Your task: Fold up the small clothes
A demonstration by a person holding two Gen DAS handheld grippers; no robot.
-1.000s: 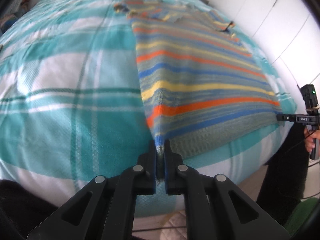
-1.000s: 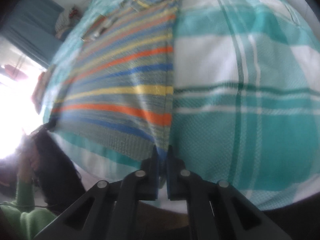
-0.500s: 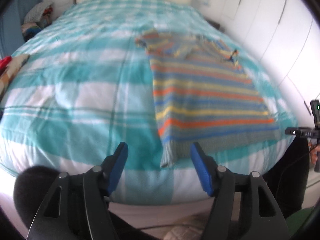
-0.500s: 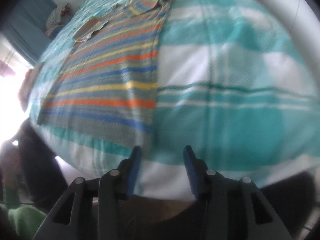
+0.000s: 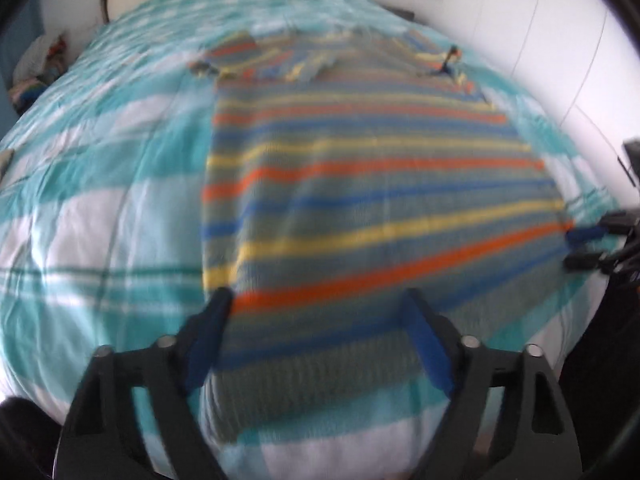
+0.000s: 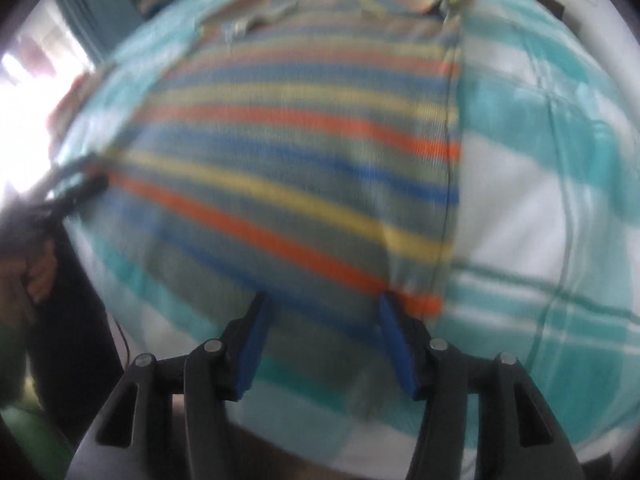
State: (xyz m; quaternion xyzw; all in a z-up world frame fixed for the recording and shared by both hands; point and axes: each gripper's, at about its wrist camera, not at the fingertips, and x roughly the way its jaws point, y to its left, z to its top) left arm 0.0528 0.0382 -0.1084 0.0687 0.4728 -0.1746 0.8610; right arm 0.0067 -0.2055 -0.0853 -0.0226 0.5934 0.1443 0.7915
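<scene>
A knit garment (image 5: 372, 184) striped in grey, orange, yellow and blue lies flat on the bed, its sleeves tucked in at the far end. In the left wrist view my left gripper (image 5: 320, 316) hovers over the near left hem corner. Its jaws are opening wide and no cloth is pinched between the blue pads. The right gripper (image 5: 580, 246) shows at the garment's right hem corner. In the right wrist view the same garment (image 6: 304, 168) lies under my right gripper (image 6: 326, 316), whose jaws are opening with nothing gripped. The left gripper (image 6: 86, 176) appears at the far left. Both views are blurred by motion.
The bed has a teal and white plaid cover (image 5: 100, 208) that drops off at the near edge. White cupboard doors (image 5: 540, 40) stand along the right side. A heap of clothes (image 5: 36, 72) sits at the far left. A person's hand (image 6: 36, 280) and dark clothing show at the left.
Both grippers were shut on the hem corners a second ago. They let go, opened, pulled back, and now hang closer over the garment's near hem.
</scene>
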